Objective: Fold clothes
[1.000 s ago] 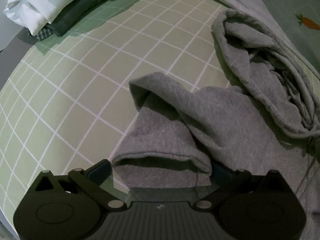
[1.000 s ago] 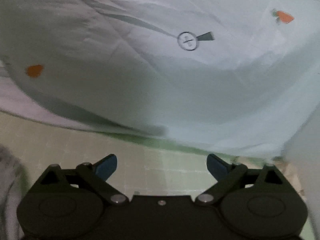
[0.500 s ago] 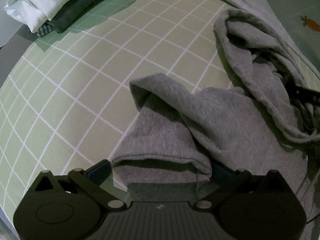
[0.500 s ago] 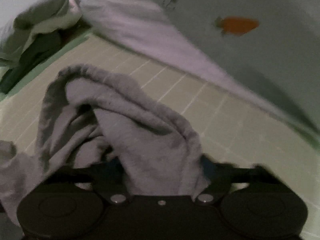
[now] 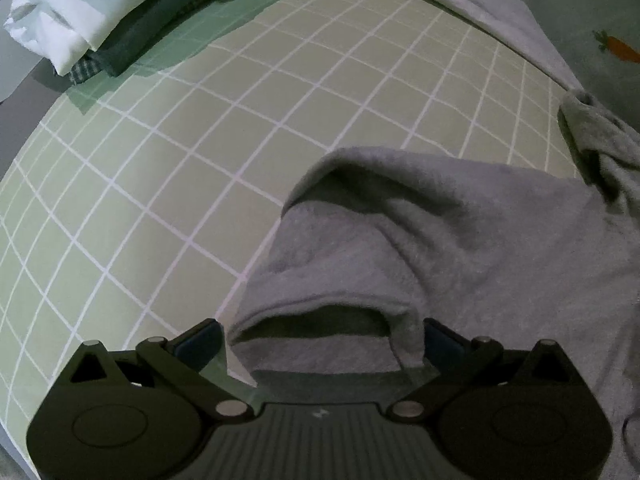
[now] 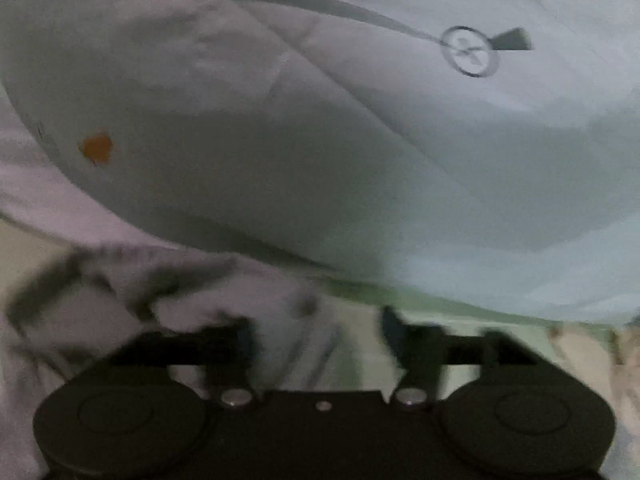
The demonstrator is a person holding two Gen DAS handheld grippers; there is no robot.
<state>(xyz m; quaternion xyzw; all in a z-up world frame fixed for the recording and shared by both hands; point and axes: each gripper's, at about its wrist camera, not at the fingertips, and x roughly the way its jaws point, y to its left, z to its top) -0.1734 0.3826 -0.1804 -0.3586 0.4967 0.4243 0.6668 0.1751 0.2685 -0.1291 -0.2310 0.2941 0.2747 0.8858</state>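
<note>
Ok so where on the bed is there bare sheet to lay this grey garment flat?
Bare checked sheet lies left of the grey garment, bordered far-left by the stacked clothes and at the top by the carrot-print quilt. The right side is crowded with bunched grey fabric.

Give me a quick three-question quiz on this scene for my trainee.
1. True or false: the gray garment lies flat and fully spread on the checked sheet.
2. What sits between the left tongs? A) a white shirt B) a cuff-like opening of the gray garment C) nothing
3. Fill in: the pale bedding ahead of the right tongs carries an orange ____ print.

Key: 1 false, it is bunched and folded over. 2 B. 3 carrot, clearest in the left wrist view.
</note>
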